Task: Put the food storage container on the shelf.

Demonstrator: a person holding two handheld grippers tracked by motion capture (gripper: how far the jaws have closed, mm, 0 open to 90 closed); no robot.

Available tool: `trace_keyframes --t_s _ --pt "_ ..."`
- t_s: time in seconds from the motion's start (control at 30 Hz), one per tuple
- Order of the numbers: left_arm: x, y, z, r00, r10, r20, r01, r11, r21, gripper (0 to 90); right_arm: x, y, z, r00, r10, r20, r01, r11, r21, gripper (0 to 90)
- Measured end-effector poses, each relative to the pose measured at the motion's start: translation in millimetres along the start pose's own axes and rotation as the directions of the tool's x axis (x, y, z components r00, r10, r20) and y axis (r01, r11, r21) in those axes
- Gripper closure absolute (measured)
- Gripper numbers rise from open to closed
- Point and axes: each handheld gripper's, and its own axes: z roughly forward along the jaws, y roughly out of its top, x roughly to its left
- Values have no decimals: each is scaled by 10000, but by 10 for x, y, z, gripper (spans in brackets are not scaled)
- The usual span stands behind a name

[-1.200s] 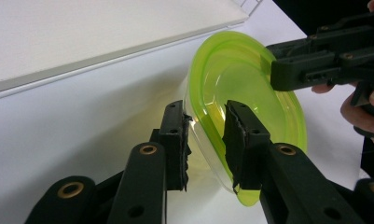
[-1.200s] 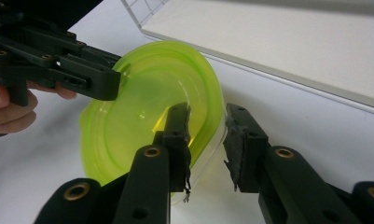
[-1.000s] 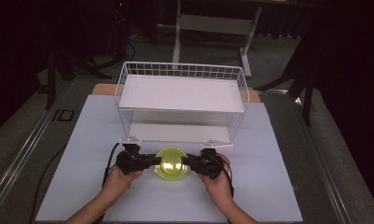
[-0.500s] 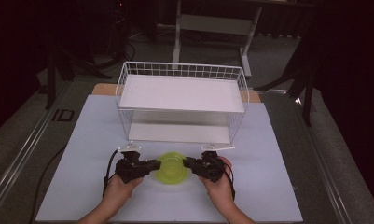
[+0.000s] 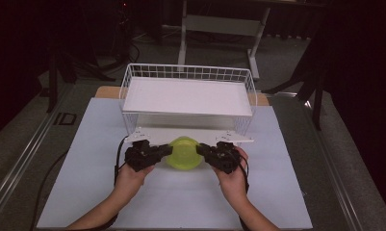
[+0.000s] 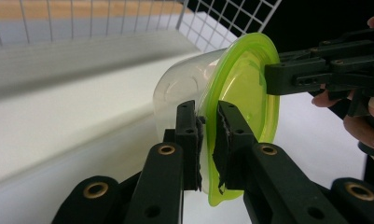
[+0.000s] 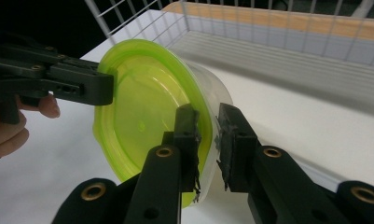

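A clear round container with a lime-green lid [image 5: 183, 153] hangs on its side just in front of the rack's lower shelf [image 5: 147, 133], lid facing the person. My left gripper [image 5: 167, 150] is shut on the lid's rim at the left; in the left gripper view its jaws [image 6: 209, 126] pinch the green rim of the container [image 6: 240, 93]. My right gripper [image 5: 200, 150] is shut on the opposite edge; in the right gripper view it [image 7: 207, 121] clamps the rim of the container [image 7: 147, 112]. Each gripper view shows the other gripper across the lid [image 6: 273, 77] [image 7: 107, 88].
A white wire rack [image 5: 188, 96] with an upper white shelf stands at the back of the white mat [image 5: 277, 192]. Its lower shelf opening faces the person. Dark floor and a desk frame [image 5: 219, 24] lie beyond the table.
The container has tipped from lid-up to lying on its side and moved away from the person toward the rack's lower shelf, both grippers going with it.
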Motion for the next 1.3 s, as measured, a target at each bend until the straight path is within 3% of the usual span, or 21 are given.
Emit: trace_keyframes --t_s 0.2,0.37,0.67,0.83,1.1,1.27,1.3 --pt "178 -13 225 9994 -306 187 304 9995 110 815 -171 -5 142 9991 254 332 -259 9995 164 781" --pt "287 -40 357 9998 -216 55 215 9995 232 815 -279 -48 293 9971 527 550 -547 9979 351 780" --pt "450 -71 503 9994 -292 162 290 9994 170 813 -366 -46 468 9935 543 1003 -590 9973 442 777" --pt "518 -64 540 9994 -240 229 236 9996 155 808 -414 -56 524 9931 621 990 -658 9972 342 777" --pt "549 -84 577 9992 306 -261 -314 9991 -290 752 -427 -4 590 9935 232 1114 -223 9997 -95 762" --pt "563 -74 607 9980 255 -571 -280 9986 -438 688 -445 4 635 9907 107 1358 -55 9992 -386 740" --pt "573 -73 626 9958 376 -836 -411 9983 -414 688 -437 6 648 9881 2 1538 61 9992 -400 722"
